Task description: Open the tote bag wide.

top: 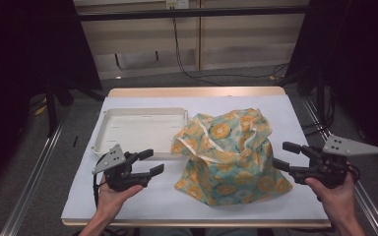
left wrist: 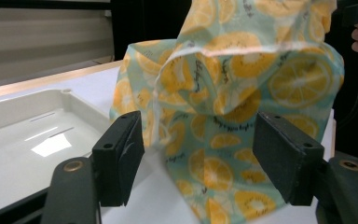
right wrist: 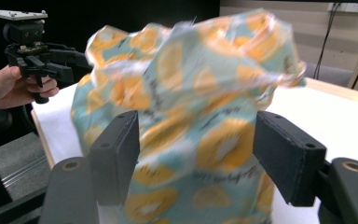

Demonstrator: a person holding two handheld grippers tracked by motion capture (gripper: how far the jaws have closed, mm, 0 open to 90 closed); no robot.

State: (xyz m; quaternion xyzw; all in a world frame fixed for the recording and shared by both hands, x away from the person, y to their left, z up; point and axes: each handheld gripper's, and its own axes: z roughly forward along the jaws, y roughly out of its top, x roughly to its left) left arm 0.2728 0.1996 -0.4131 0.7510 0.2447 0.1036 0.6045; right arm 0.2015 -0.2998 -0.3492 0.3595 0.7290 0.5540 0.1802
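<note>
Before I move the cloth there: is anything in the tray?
No, the white tray is bare inside; the cloth stands beside it on the table.

In the right gripper view the orange-print cloth is smeared by blur, its printed writing unreadable, and its lower part is cut off by the bottom edge. In the high view the cloth hides the white tray's right front corner. The left gripper view crops the cloth's top.
</note>
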